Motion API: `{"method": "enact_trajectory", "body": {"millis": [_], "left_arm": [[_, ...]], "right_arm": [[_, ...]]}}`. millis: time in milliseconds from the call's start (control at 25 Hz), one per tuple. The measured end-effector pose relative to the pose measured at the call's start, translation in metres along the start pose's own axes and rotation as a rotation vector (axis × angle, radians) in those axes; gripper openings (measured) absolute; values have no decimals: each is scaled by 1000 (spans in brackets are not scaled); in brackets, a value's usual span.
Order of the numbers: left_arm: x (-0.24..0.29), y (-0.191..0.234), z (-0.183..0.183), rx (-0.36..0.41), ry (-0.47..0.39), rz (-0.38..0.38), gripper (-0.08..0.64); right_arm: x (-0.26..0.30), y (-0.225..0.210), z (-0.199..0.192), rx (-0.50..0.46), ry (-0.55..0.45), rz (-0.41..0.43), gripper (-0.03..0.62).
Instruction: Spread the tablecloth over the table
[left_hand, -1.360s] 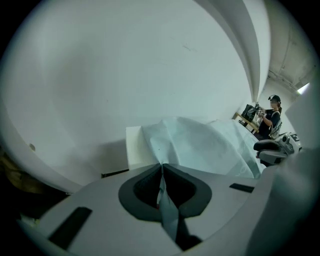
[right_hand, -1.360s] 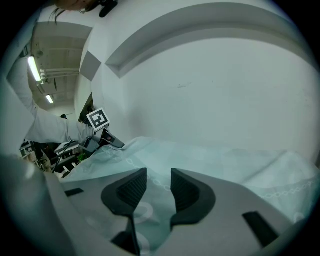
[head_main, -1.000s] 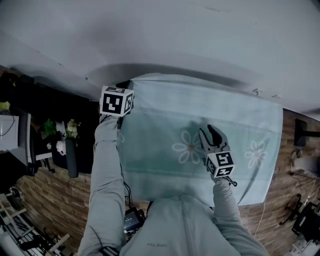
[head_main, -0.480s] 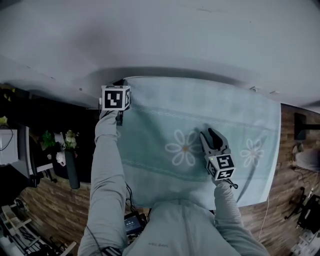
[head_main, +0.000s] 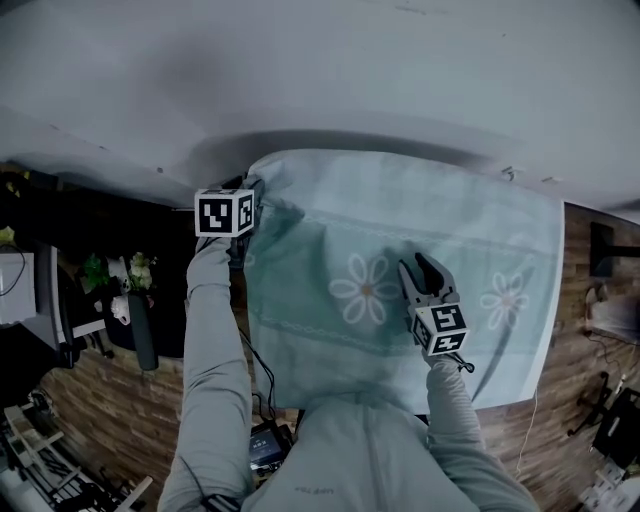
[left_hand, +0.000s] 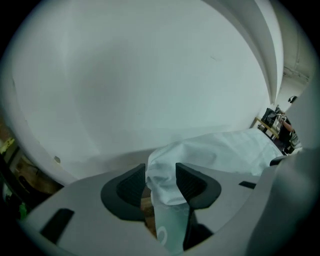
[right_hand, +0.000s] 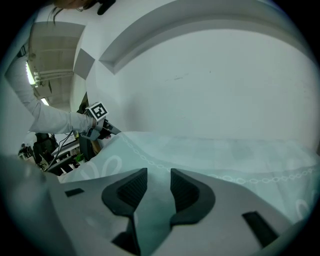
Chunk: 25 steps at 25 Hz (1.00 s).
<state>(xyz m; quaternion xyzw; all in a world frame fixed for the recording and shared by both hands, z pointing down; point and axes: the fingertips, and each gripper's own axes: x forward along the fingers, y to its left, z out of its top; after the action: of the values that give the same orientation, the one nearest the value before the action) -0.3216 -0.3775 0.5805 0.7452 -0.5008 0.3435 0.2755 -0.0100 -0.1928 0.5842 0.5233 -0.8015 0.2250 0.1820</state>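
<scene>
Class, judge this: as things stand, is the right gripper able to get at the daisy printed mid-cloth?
Probably yes. The right gripper is open over the cloth, just beside the daisy, and nothing lies between them.

Dim, bluish cast, fisheye-dark corners

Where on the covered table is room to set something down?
Free: flat tablecloth left of the right gripper, and the strip by the wall. Crowded: far-left corner, cloth bunched in the left gripper, between jaws that have just been opening.
</scene>
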Motion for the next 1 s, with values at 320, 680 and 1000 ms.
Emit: {"method": "enact_trajectory", "body": {"millis": [320, 680, 1000], "left_arm": [[-69, -65, 15, -22, -158, -38, 192], [-115, -203, -17, 1, -206, -85, 178], [-143, -356, -58, 44, -229, -171, 150]], "right_arm": [[-42, -19, 2, 5, -47, -42, 150], [-113, -46, 0, -41, -87, -25, 150], [-198, -109, -58, -85, -14, -82, 150]]}}
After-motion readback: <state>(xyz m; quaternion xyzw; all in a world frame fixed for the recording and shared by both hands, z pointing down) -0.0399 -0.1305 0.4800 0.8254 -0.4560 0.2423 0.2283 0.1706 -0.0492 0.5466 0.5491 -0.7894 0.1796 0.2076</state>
